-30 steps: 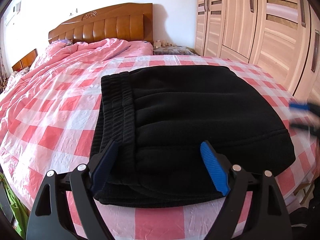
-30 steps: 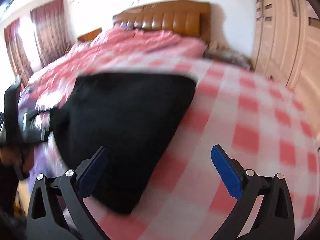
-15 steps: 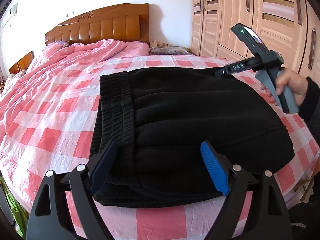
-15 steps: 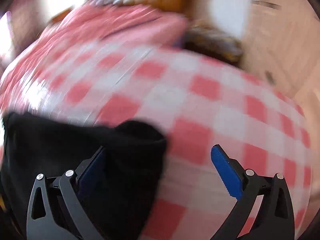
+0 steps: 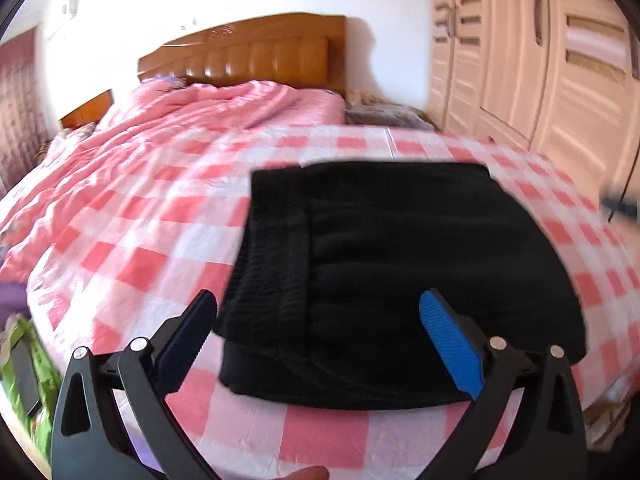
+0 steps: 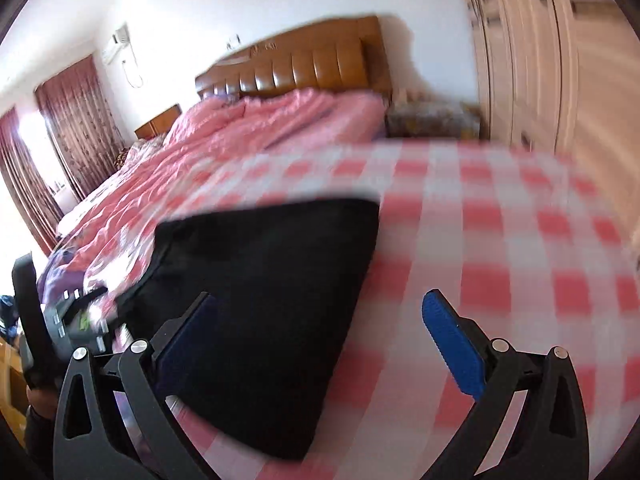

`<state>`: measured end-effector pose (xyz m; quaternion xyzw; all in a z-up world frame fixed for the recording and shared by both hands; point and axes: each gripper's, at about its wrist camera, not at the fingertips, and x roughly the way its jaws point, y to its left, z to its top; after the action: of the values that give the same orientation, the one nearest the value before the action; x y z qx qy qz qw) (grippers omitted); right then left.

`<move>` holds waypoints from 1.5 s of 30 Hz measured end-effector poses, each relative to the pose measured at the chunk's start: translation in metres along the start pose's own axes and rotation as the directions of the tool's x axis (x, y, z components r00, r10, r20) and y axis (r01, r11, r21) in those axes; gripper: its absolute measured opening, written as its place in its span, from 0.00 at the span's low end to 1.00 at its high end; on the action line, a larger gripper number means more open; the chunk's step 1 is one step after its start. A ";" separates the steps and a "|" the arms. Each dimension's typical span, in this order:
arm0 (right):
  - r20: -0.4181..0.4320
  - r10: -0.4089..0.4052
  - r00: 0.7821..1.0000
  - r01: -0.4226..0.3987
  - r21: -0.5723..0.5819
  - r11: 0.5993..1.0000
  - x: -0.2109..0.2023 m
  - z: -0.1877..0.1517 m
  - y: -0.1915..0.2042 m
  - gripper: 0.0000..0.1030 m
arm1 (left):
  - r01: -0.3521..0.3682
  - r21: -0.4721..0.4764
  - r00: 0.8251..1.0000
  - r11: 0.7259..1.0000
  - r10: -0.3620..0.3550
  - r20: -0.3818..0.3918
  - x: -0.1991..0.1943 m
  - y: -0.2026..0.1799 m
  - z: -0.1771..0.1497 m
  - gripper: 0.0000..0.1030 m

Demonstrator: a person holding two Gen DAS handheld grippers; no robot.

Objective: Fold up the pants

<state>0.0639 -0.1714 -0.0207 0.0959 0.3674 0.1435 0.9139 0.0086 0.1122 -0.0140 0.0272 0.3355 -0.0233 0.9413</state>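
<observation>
The black pants lie folded into a thick rectangle on the pink-and-white checked bedsheet, waistband to the left. My left gripper is open and empty, just in front of the pants' near edge. In the right wrist view the pants lie left of centre. My right gripper is open and empty over their right edge. The left gripper's body shows at the far left there. Both views are blurred.
A pink duvet is bunched toward the wooden headboard. A cream wardrobe stands on the right, with a cluttered nightstand beside the bed. Green items sit on the floor at left. Curtains hang at far left.
Both grippers have pulled back from the pants. The right gripper, at the far right corner of the pants half a second ago, has swung away to the right edge of the left view.
</observation>
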 end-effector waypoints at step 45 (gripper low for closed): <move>0.003 -0.209 0.978 0.205 -0.208 0.956 -0.032 -0.081 0.066 0.96 | -0.062 0.002 0.998 0.998 0.062 -0.033 -0.048 -0.078 -0.046 0.98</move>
<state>-0.0271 -0.1140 -0.0394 -0.0402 0.3673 0.0856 0.9253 -0.0625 0.0385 -0.0218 0.0381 0.3502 0.0061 0.9359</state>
